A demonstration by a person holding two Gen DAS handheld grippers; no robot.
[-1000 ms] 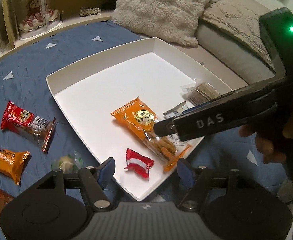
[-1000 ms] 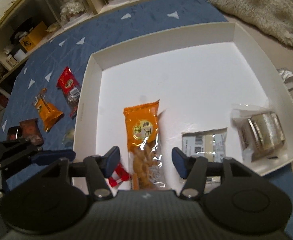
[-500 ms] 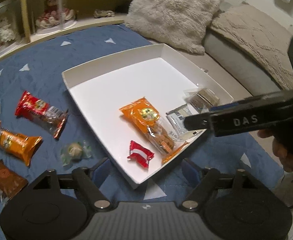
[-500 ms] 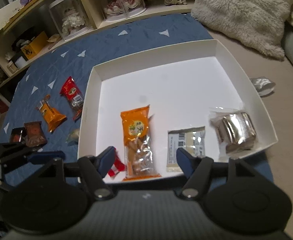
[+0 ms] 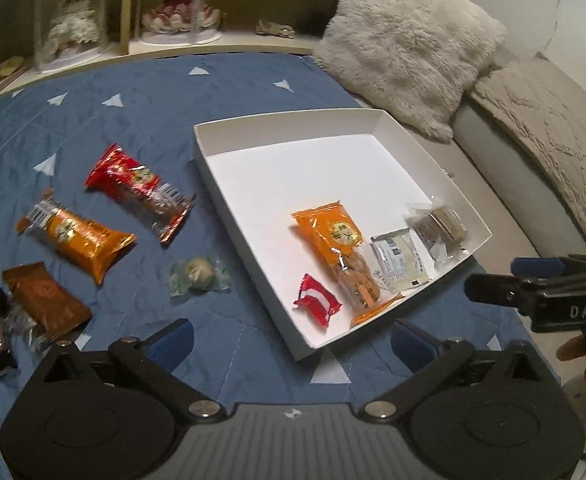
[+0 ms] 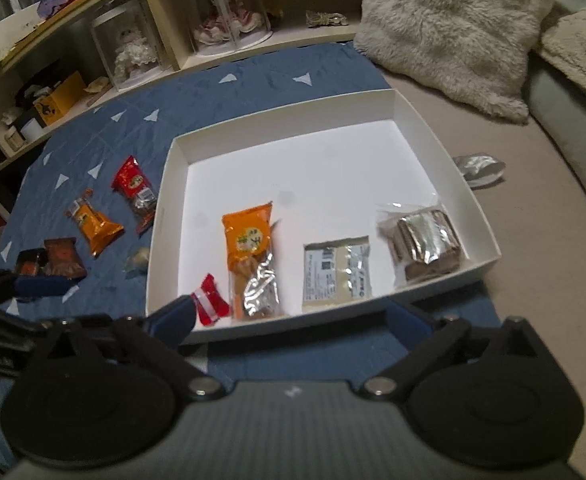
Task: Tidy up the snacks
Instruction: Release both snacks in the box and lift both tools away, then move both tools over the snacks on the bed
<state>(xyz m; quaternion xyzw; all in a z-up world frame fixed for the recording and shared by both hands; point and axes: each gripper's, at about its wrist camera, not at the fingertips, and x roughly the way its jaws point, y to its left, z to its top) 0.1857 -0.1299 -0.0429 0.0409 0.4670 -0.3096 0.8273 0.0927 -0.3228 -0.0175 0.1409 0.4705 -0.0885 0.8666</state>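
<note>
A white box lies on a blue quilt. Inside, along its near side, are a small red-and-white candy, an orange snack pack, a white flat packet and a clear-wrapped brown cake. On the quilt to the left lie a red pack, an orange pack, a green-wrapped sweet and brown packs. My left gripper is open and empty before the box. My right gripper is open and empty at the box's near edge.
A fluffy cushion and a beige sofa lie at the right. A shelf with glass-cased dolls runs along the back. A silver wrapper lies right of the box.
Both grippers have pulled back from the box. The left view has swung left, showing more loose packs on the quilt. The right gripper has moved off to the right of the box.
</note>
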